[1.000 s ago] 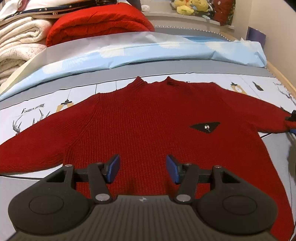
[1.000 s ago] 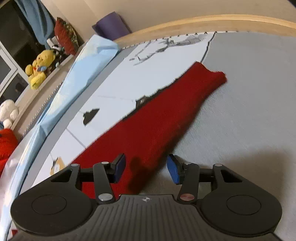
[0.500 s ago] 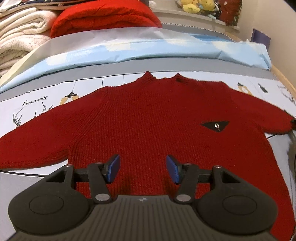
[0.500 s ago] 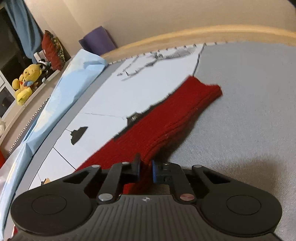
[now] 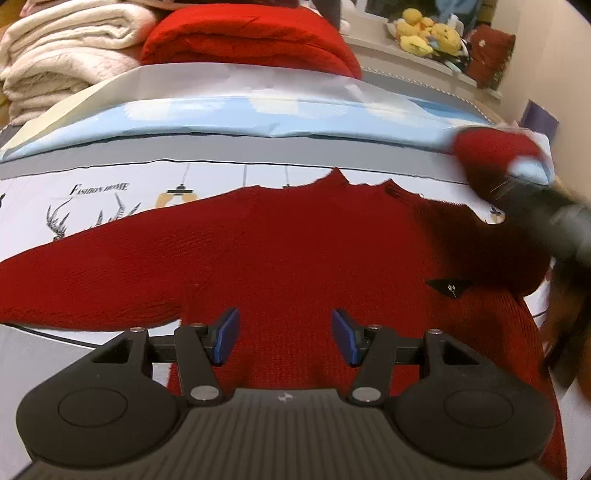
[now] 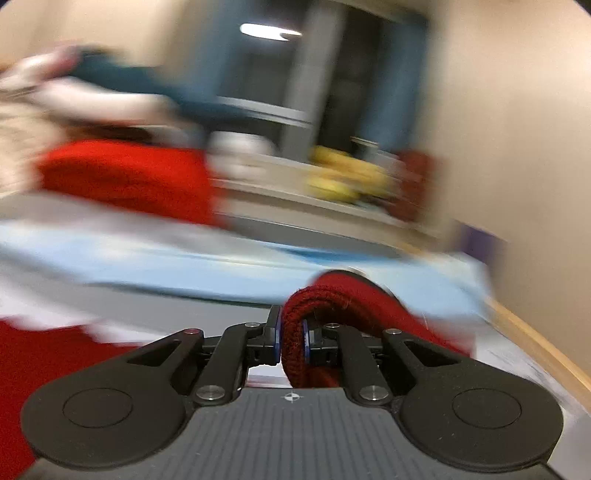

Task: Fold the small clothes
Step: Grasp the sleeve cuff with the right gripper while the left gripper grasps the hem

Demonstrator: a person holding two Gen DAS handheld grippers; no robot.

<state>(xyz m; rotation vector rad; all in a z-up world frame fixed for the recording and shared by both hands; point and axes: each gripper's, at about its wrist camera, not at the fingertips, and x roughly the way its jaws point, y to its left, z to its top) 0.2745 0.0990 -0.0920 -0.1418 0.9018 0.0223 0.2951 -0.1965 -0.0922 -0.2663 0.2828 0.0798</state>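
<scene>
A red knit sweater (image 5: 295, 258) lies flat, front up, on the printed bed cover, its left sleeve stretched out to the left. My left gripper (image 5: 284, 336) hovers open over the sweater's lower body, with nothing between its blue pads. My right gripper (image 6: 291, 332) is shut on the sweater's right sleeve (image 6: 343, 291), which arches up out of the jaws. In the left wrist view that lifted sleeve (image 5: 491, 151) and the blurred right gripper (image 5: 546, 218) hang above the sweater's right shoulder. The right wrist view is heavily blurred.
A folded red blanket (image 5: 251, 33) and cream blankets (image 5: 66, 55) are stacked at the head of the bed behind a light blue pillow (image 5: 258, 114). Plush toys (image 5: 428, 33) sit on a ledge. The wooden bed edge (image 6: 535, 343) runs along the right.
My right gripper closed on the right sleeve, then lifted it and swung it up over the sweater's right shoulder. The left gripper stayed open and shifted a little sideways.
</scene>
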